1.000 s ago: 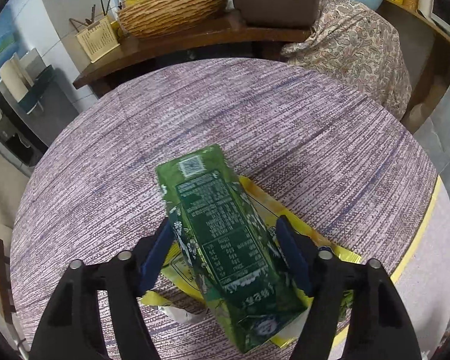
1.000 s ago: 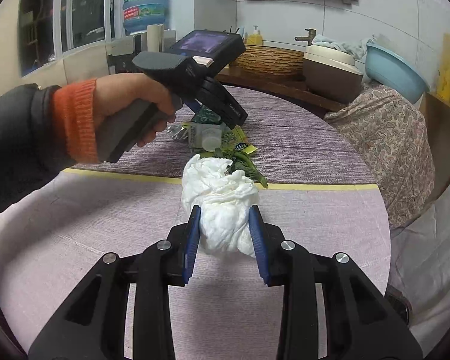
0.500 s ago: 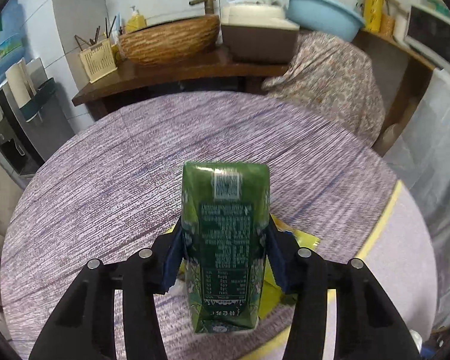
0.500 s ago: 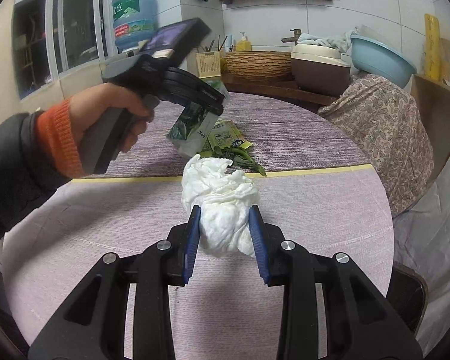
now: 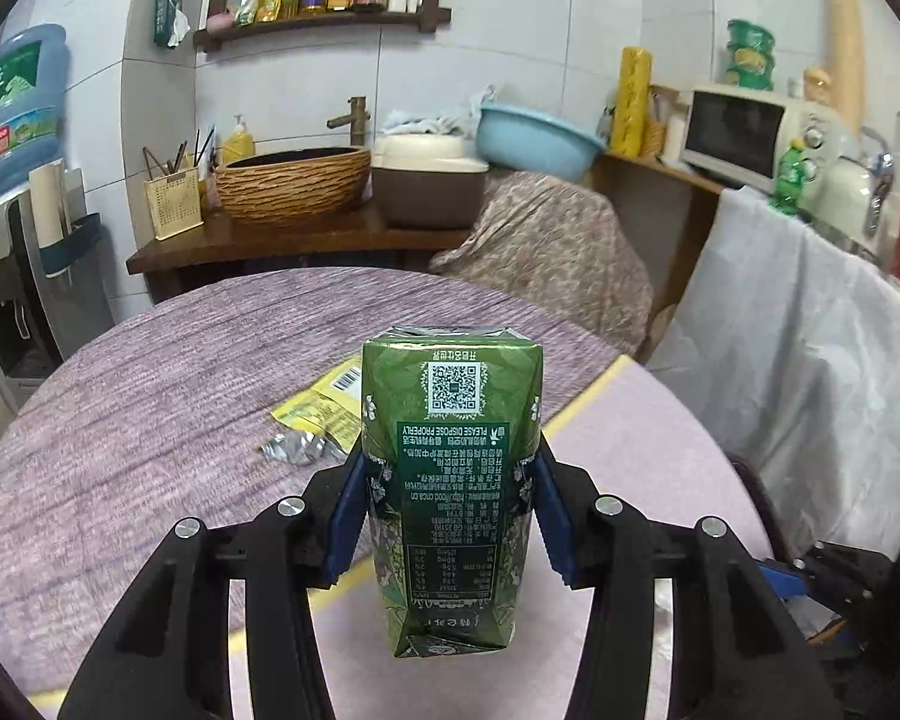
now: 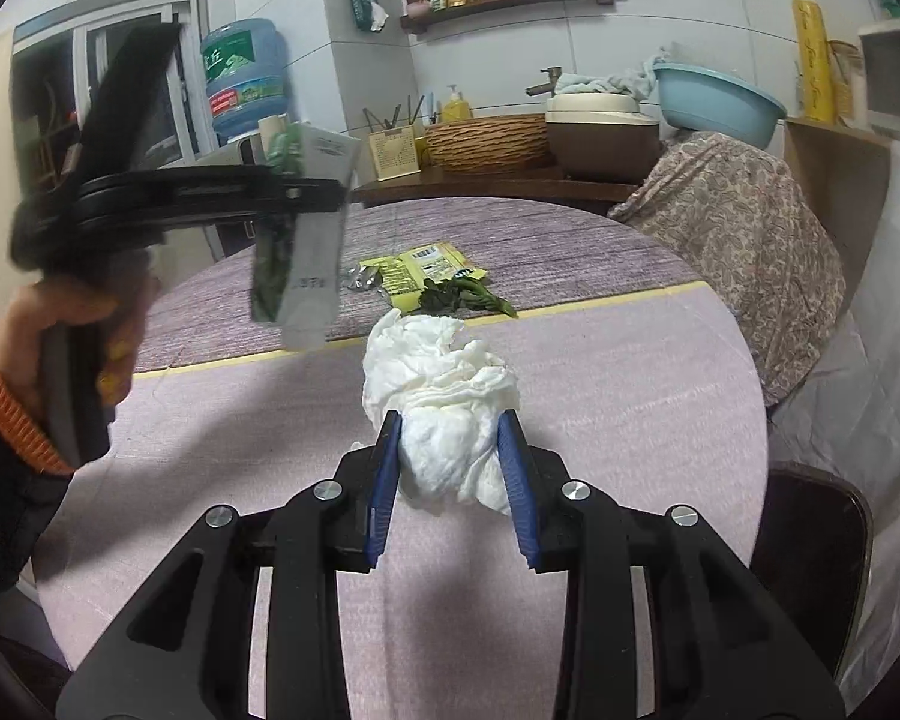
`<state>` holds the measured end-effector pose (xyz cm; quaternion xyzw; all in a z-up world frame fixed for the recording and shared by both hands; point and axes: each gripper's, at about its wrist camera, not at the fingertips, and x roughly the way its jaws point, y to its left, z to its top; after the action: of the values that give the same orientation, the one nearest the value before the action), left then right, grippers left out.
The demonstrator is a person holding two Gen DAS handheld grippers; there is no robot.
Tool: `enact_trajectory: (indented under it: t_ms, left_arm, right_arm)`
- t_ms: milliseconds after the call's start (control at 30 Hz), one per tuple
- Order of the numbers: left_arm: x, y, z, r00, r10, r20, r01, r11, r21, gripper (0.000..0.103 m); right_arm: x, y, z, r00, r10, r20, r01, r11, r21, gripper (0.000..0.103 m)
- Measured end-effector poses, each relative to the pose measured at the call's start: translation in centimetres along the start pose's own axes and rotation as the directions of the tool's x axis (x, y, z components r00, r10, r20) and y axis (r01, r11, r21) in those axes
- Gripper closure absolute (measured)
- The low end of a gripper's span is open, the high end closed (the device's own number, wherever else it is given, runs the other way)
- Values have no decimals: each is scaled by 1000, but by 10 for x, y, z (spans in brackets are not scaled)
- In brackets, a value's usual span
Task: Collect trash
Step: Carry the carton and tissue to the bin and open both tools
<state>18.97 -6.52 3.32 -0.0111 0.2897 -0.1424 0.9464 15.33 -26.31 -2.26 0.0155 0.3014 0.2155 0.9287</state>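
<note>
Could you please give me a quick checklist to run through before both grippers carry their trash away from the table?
1. Left gripper shut on the green carton: ok, both pads press its sides.
2. Carton clear of the table: ok, the right wrist view shows it in the air.
3. Right gripper shut on the white tissue: ok, wad pinched between the pads.
4. Tissue lifted off the table: cannot tell.
5. Table free of trash: not ok, yellow wrapper, foil scrap and green leaves remain.
6. Bin located: cannot tell, none clearly in view.
</note>
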Motion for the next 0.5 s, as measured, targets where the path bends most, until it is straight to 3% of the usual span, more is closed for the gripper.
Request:
enact_trajectory:
  t_ms: [200, 333, 400, 500]
  left_arm:
    - [-21, -29, -24, 995, -96, 17, 97, 995, -35, 54]
    - [-21, -66, -34, 977, -214, 14, 215, 975, -58, 54]
    - [-15, -89, -37, 967, -257, -4, 256, 966, -32, 54]
    - [-9, -122, -40, 948, -316, -29, 316, 949, 8, 54]
  right_arm:
    - [-34, -20, -27, 998, -55, 42, 50, 993, 107, 70]
    - [-59, -39, -44, 991, -120, 65, 107, 977, 184, 70]
    - [-71, -50, -51, 982, -176, 70, 158, 965, 209, 70]
    - [-90, -74, -65, 950, -309, 52, 290, 930, 224, 70]
